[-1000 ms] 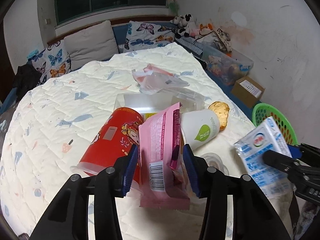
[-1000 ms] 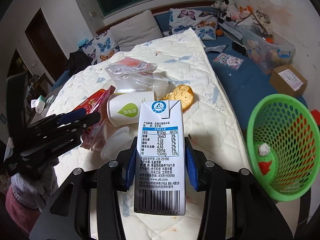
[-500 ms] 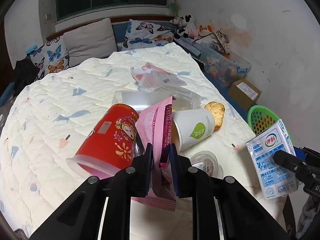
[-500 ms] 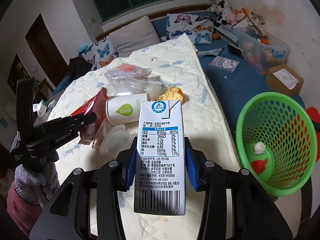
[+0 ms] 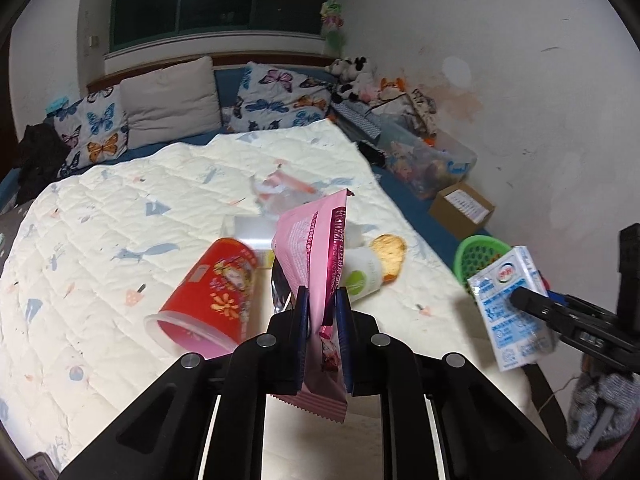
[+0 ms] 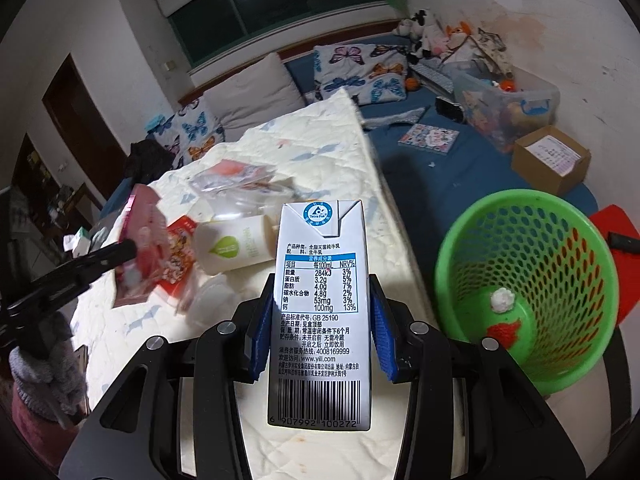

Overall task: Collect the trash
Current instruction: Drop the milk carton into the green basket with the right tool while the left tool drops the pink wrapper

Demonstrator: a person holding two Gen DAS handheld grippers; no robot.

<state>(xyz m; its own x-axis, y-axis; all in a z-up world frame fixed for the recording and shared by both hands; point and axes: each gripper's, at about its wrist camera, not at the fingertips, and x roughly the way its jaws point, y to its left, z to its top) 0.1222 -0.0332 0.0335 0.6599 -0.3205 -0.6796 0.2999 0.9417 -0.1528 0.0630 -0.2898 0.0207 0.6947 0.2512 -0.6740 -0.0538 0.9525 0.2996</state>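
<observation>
The left tool (image 5: 322, 312) is clamped on a pink snack wrapper (image 5: 316, 240), held clear above the bed (image 5: 120, 208), while the right tool (image 6: 320, 320) grips a white milk carton (image 6: 320, 312) upright over the bed's edge, near the green basket (image 6: 532, 280) on the floor. The basket holds only a white paper wad (image 6: 502, 300) and a red scrap (image 6: 504, 330), so collection appears to be at an early stage. Outstanding on the quilt: a red cup (image 5: 212, 292), a white cup (image 6: 234, 248), a biscuit (image 5: 390, 252) and clear plastic packaging (image 6: 236, 184).
</observation>
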